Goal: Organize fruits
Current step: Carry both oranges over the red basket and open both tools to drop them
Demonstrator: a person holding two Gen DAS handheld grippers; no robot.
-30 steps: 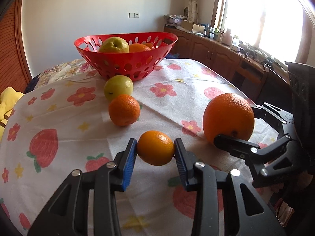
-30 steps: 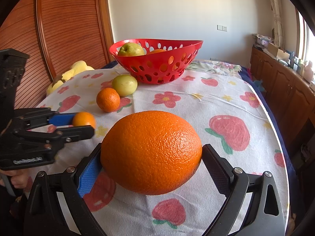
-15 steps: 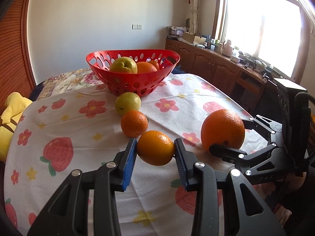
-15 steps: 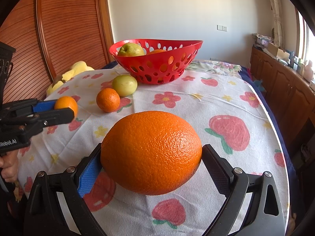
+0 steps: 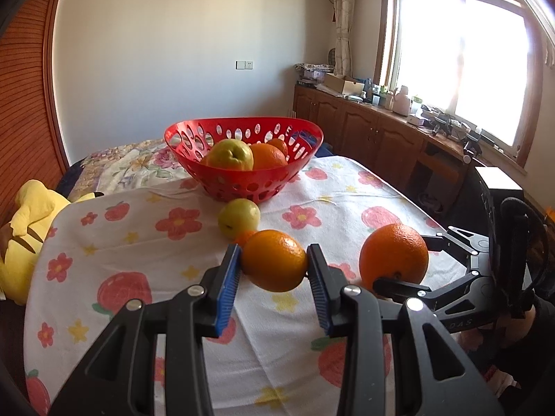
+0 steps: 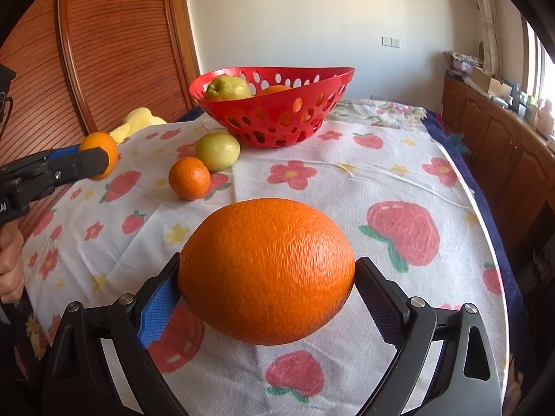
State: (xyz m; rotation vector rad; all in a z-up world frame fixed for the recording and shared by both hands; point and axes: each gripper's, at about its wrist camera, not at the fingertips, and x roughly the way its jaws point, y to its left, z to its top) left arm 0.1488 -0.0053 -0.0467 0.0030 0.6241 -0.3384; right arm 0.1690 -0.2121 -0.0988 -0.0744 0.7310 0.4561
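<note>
both fruits are held clear of the cloth for the far red basket: small orange clamped in the left gripper, big orange in the right gripper.

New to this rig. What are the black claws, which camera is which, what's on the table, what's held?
No robot: a person holds two handheld grippers, each carrying a fisheye camera looking along its fingers. In the left wrist view, the left gripper is shut on a small orange. In the right wrist view, the right gripper is shut on a large orange. On the flowered tablecloth sit a mandarin, a green apple and a red basket holding more fruit.
</note>
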